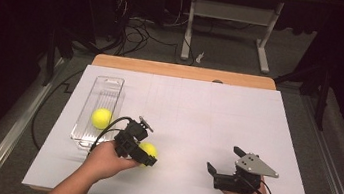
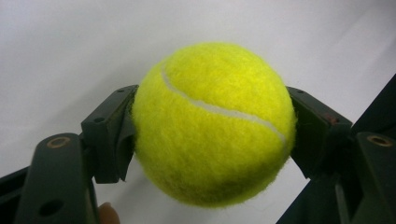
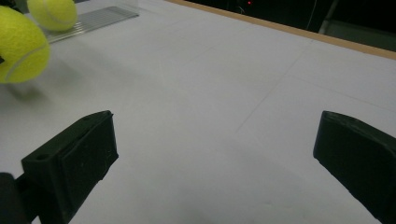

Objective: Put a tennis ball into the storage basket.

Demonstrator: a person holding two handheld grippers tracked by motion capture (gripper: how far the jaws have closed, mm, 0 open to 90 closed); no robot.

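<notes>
Left gripper (image 1: 144, 155): jaws clamped on a tennis ball (image 2: 212, 123), one pad pressing each side, seam running across the ball's face. In the high view this held ball (image 1: 149, 149) sits near the table's front edge, left of centre, just right of the tray (image 1: 85, 136). The right gripper view catches the same ball (image 3: 18, 46) at its left margin, with a shadow on the sheet below it; cannot tell whether it touches the sheet.

Second ball (image 1: 101, 118): lies inside the clear tray, toward its near end. Tray long and narrow, set lengthwise at the left side of the white sheet (image 1: 207, 117).

Right gripper (image 1: 223, 160): jaws wide apart, nothing between them, bare sheet ahead. Held at the front right of the table, well apart from both balls, grey plate on top.

Wooden table edge (image 1: 183, 71) shows beyond the sheet.
</notes>
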